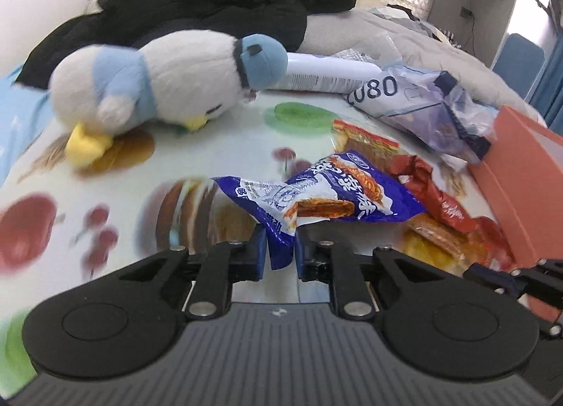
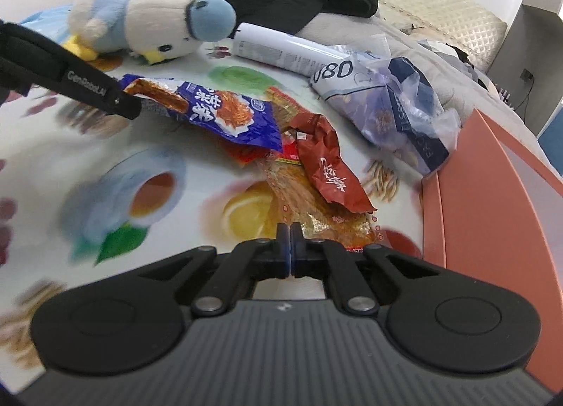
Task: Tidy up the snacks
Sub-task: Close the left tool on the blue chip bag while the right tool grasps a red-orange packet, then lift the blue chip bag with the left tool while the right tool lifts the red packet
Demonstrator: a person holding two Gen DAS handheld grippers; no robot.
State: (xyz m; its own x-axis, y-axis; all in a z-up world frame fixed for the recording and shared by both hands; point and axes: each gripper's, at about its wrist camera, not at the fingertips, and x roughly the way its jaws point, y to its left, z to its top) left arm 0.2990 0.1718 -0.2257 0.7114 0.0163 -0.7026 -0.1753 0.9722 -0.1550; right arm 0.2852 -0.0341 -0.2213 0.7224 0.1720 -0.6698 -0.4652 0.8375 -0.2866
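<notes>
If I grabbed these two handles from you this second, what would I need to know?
Left gripper: shut on one end of the blue snack packet, lifting it.
Right gripper: shut, holding nothing, just in front of the clear orange snack packet.
The red snack packet lies on the clear one; the orange box sits to the right.
Done: nothing visibly sorted yet.
Left: probably all three packets go into the box.
</notes>
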